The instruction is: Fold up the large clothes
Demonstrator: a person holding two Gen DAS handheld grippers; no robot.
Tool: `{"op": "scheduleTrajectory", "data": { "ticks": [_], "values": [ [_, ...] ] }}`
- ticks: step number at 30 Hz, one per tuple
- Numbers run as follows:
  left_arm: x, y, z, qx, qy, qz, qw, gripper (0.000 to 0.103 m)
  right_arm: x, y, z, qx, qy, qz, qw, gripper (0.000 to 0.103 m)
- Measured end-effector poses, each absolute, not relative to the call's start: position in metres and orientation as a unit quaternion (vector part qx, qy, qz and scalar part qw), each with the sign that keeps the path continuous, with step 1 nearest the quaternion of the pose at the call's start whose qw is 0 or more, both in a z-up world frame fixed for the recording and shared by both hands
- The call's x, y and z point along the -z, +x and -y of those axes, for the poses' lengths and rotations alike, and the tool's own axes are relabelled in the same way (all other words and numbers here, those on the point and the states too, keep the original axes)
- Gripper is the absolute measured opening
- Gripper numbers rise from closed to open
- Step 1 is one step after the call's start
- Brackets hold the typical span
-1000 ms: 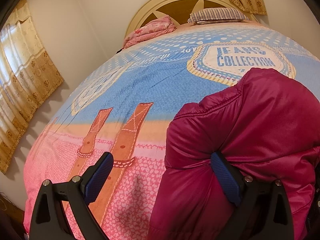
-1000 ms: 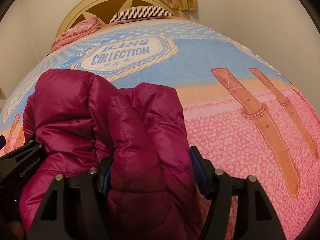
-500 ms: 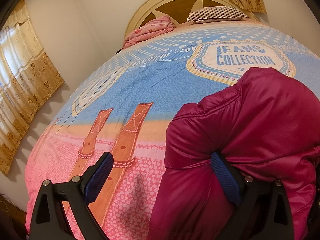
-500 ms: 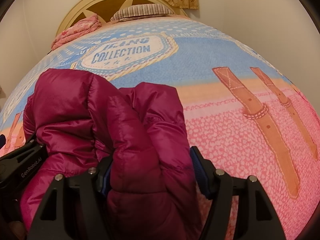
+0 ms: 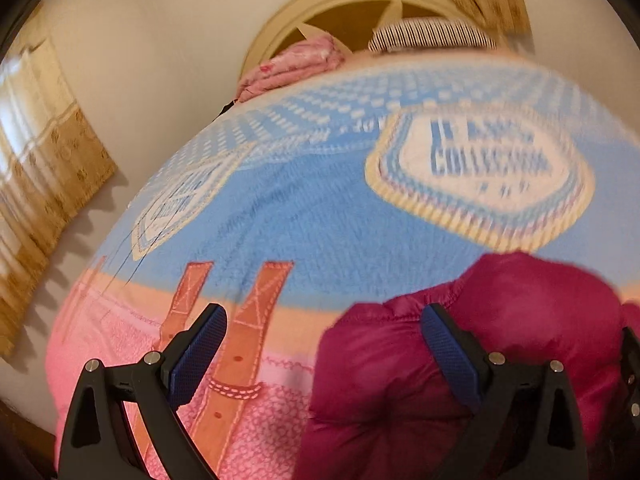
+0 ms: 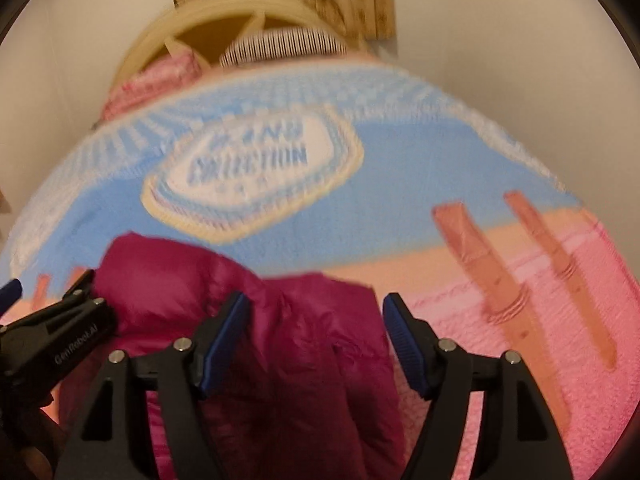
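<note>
Magenta puffer jacket bunched on the bed, lower centre of the right view, lower right of the left. Right gripper just been opening, fingers wide, off the fabric. Left gripper fingers wide, empty — probably releasing a finished fold.

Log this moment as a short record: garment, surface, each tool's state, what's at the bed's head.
garment: magenta puffer jacket, bunched in a heap on the bed
surface: blue-and-pink bedspread
left tool: open, gripping nothing; jacket by its right finger
right tool: open, jaws just opening; jacket lies between the pads, not pinched
bed head: striped pillow and folded pink blanket by the headboard
</note>
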State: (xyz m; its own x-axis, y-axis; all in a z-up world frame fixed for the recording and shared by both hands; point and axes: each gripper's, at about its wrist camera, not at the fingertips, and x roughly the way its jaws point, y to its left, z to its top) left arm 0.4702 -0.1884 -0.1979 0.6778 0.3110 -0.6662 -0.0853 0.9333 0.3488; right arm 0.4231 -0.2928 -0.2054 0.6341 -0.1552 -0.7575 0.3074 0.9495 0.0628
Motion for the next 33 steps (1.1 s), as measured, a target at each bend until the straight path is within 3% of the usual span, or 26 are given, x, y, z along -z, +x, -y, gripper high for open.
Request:
{"op": "scheduleTrajectory", "data": {
  "ticks": [9,23,29,33],
  "values": [
    [0.221,0.473,0.182,-0.110,0.120,-0.398,0.903,0.101,0.238,0.427,0.295,0.113,0.097,-0.438,0.887,0.072],
    [0.219,0.471,0.185,-0.107,0.139,-0.397,0.901,0.102,0.237,0.428,0.295,0.113,0.088,-0.438,0.888,0.074],
    [0.171,0.409,0.143,-0.042,0.089,-0.397,0.912,0.101,0.191,0.370,0.304,0.091,0.111,-0.384,0.912,0.076],
    [0.183,0.369,0.130,-0.018,0.074,-0.411,0.908,0.101,0.194,0.336,0.306,0.089,0.125,-0.378,0.913,0.077]
  ]
}}
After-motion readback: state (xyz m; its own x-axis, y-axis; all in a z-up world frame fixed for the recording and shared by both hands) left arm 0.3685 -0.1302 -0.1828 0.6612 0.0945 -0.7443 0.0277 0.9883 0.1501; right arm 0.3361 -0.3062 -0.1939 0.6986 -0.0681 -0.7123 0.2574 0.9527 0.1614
